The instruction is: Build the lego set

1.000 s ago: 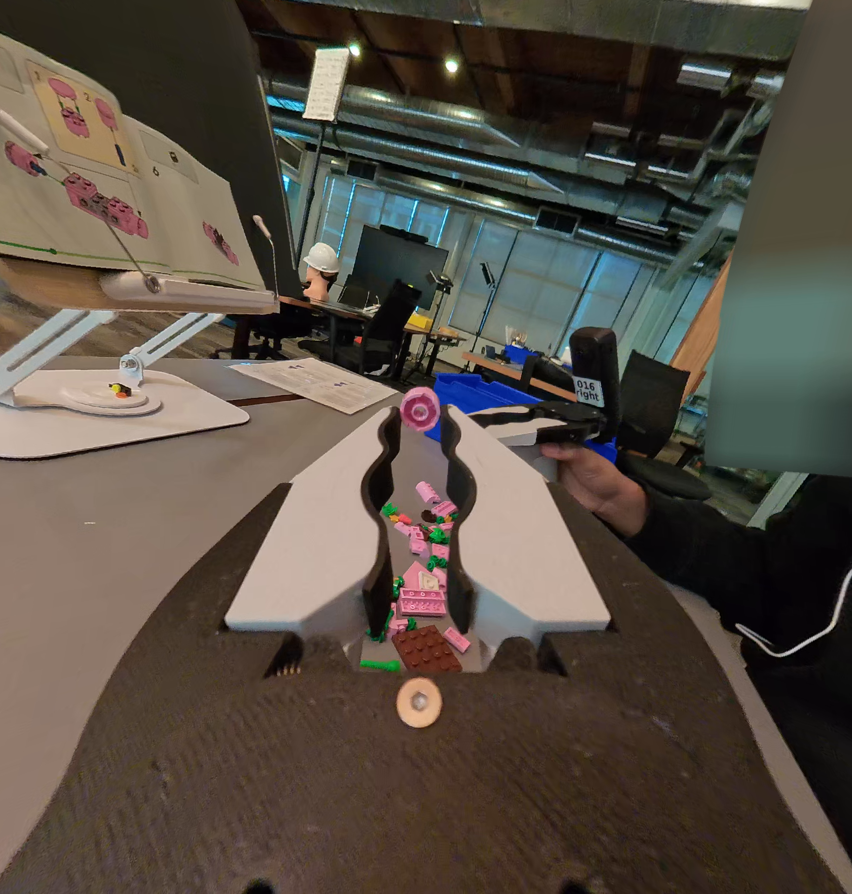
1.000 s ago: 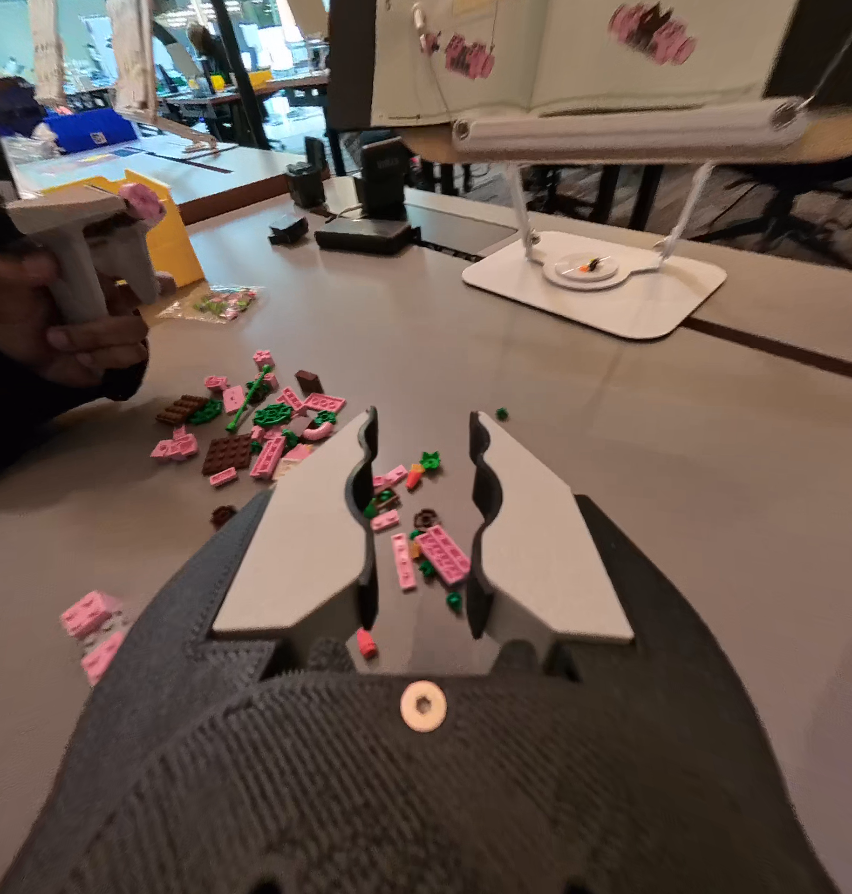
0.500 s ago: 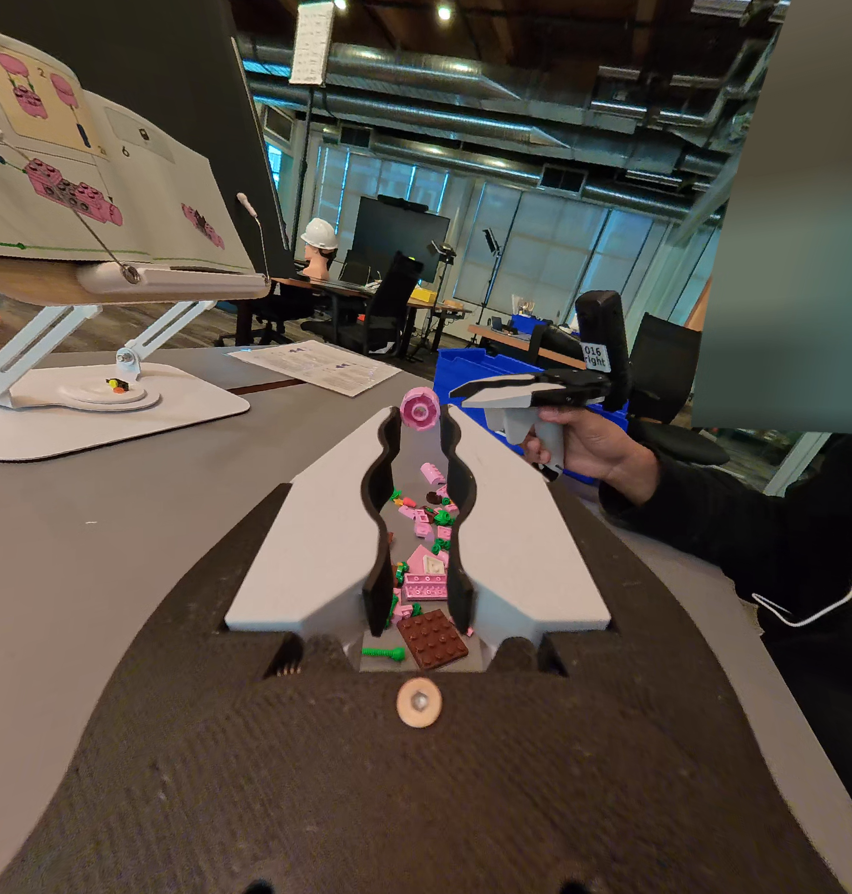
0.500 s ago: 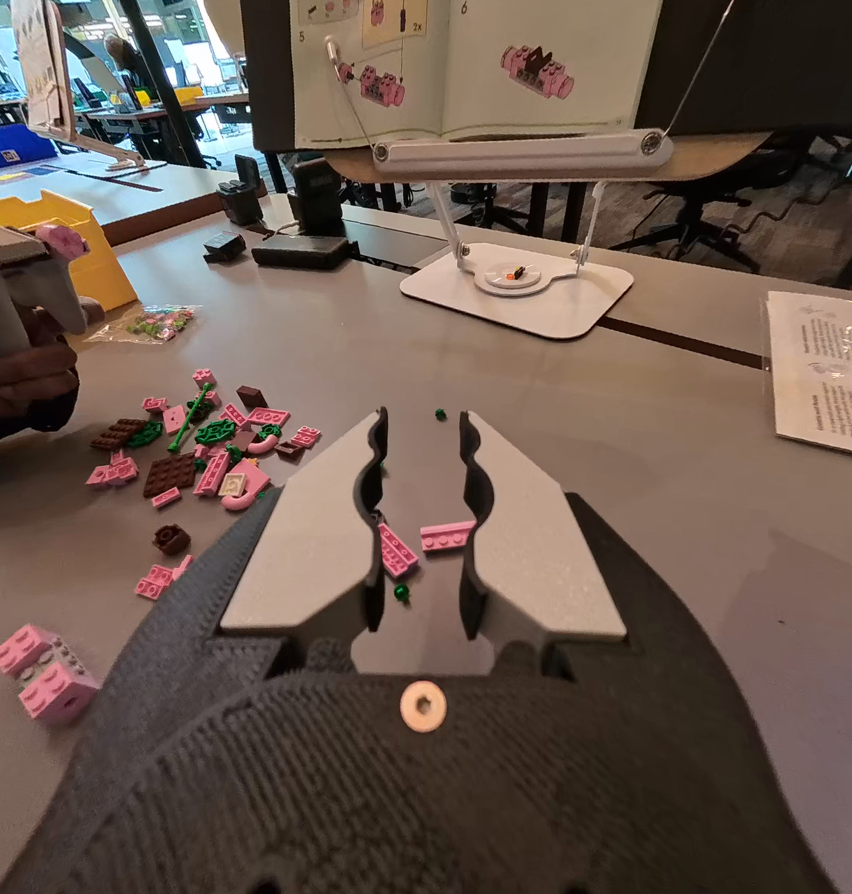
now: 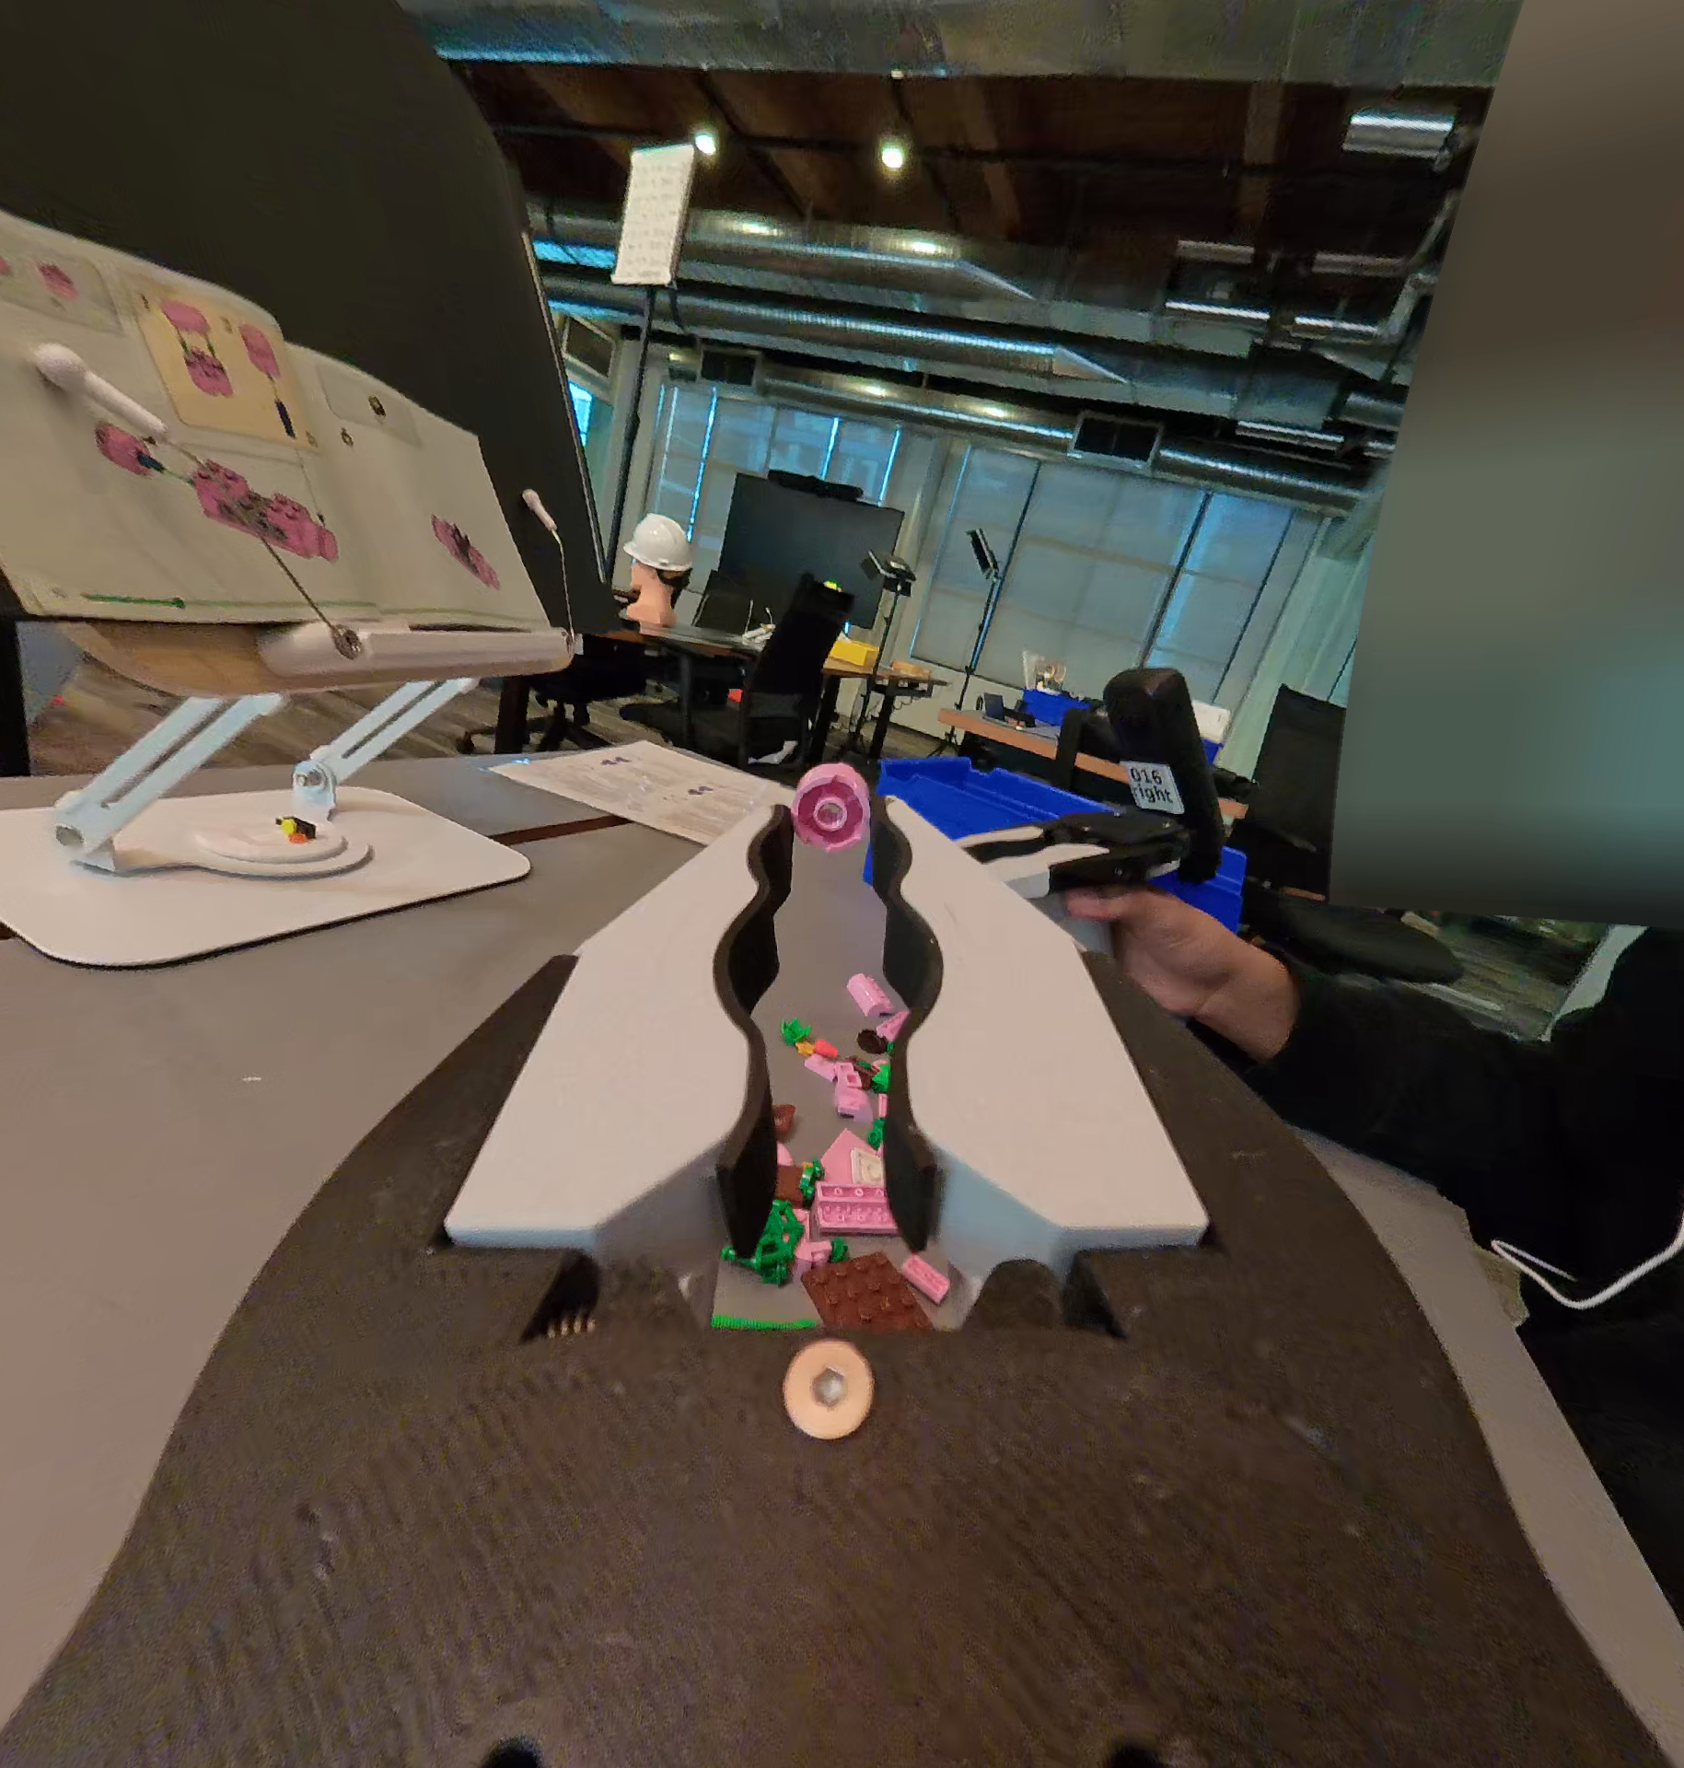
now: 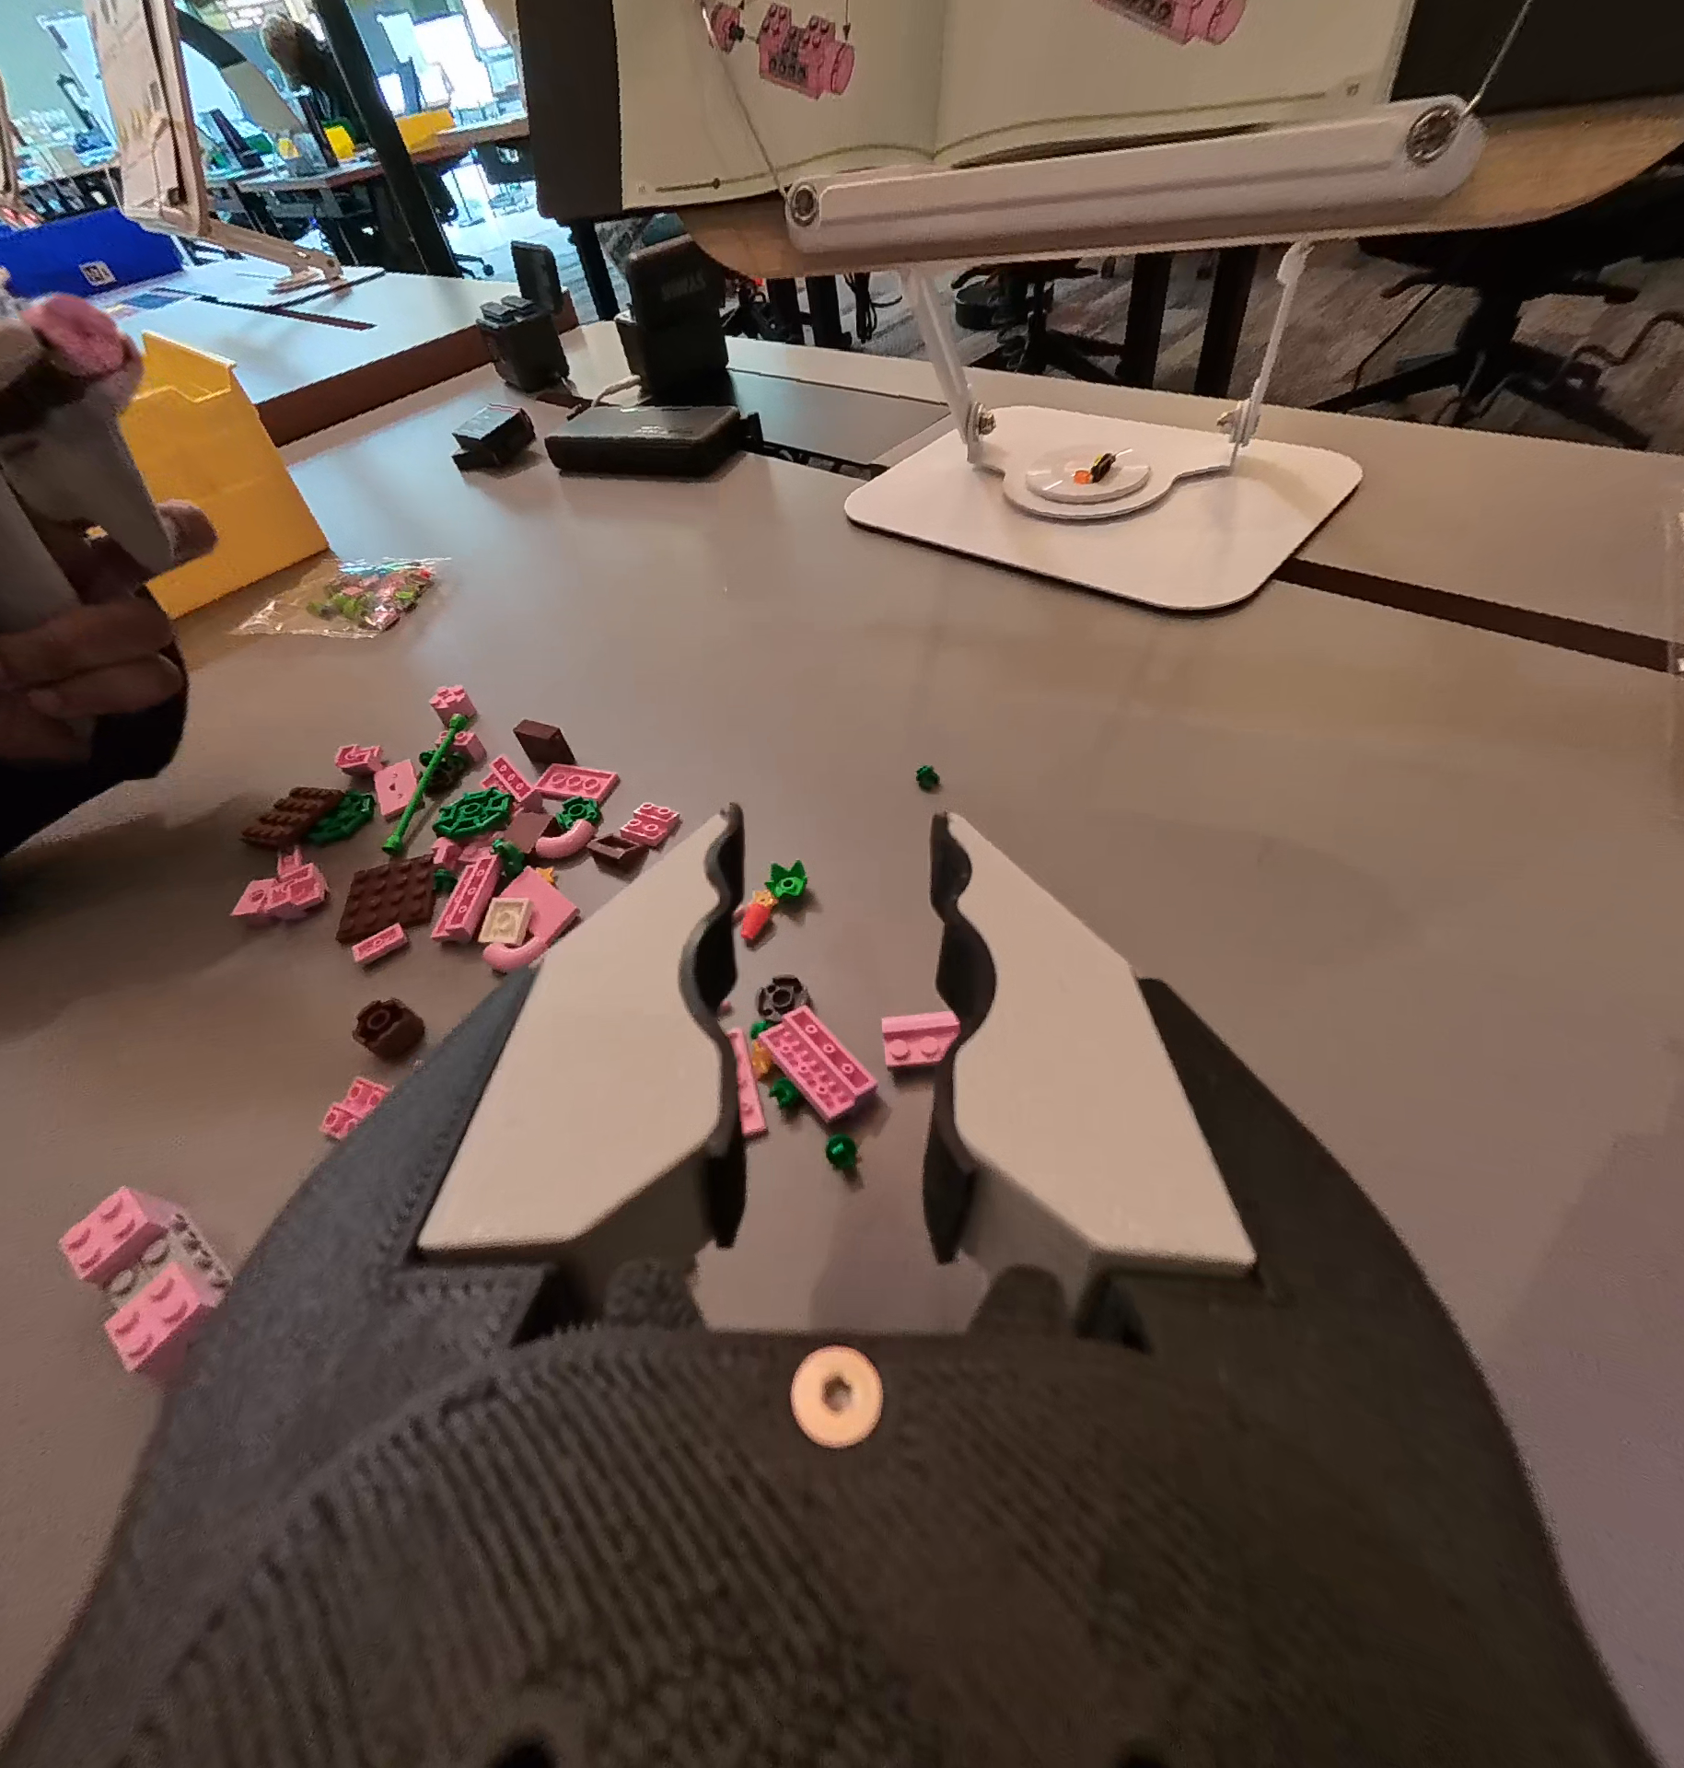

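A booklet stand point(image 5: 245, 861) stood at the far left of the grey table point(image 5: 149, 1100). The left gripper point(image 5: 828, 813) pinched a round pink piece point(image 5: 828, 808) at its fingertips, lifted above the loose bricks point(image 6: 455, 861) scattered on the table. Further right, the right gripper point(image 6: 833, 832) hung spread and empty over a pink plate point(image 6: 819, 1060) — near it, not touching.

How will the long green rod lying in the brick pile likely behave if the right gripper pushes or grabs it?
The green rod looks thin and round, so it probably rolls when nudged. It lies flat across other pieces, so the open right gripper may struggle to pinch it. Likely very light and stiff.
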Available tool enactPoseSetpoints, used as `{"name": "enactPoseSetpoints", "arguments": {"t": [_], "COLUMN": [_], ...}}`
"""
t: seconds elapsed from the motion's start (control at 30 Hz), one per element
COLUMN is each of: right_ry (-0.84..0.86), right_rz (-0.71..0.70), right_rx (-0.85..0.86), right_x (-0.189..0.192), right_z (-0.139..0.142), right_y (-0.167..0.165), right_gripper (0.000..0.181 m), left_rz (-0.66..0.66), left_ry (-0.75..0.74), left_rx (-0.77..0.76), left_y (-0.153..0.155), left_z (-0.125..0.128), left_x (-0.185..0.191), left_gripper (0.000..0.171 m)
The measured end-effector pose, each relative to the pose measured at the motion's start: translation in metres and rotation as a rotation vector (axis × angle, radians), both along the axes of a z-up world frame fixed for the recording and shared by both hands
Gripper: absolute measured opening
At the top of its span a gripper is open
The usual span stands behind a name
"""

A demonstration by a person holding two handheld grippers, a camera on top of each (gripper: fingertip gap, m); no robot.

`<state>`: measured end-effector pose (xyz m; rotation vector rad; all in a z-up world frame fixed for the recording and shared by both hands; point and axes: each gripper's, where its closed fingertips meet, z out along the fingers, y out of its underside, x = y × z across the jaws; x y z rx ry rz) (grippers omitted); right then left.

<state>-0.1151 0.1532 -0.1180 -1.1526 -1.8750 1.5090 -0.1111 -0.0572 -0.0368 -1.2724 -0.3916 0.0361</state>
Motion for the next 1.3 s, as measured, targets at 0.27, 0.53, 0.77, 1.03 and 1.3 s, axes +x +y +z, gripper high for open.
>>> {"name": "enactPoseSetpoints", "arguments": {"t": [0.27,0.53,0.77,1.03,1.3], "right_ry": [-0.002,-0.036,-0.067,-0.033,-0.042], "right_rz": [0.021,0.049,0.062,0.073,0.072], "right_rx": [0.084,-0.004,-0.123,-0.08,0.0], "right_x": [0.001,0.003,0.005,0.008,0.005], "right_z": [-0.01,-0.01,-0.002,0.002,-0.013], "right_y": [-0.007,-0.011,-0.01,-0.016,-0.018], "right_gripper": [0.038,0.037,0.037,0.037,0.035], "left_rz": [0.022,0.027,-0.132,-0.18,-0.228], "left_ry": [-0.016,-0.092,-0.184,-0.121,-0.044], "left_rx": [0.08,0.261,0.406,0.319,0.22], "left_y": [-0.015,-0.053,-0.085,-0.127,-0.104], "left_z": [0.014,0.035,0.044,0.044,0.042], "left_x": [-0.005,-0.017,-0.018,-0.01,0.008], "left_gripper": [0.015,0.014,0.014,0.014,0.014]}}
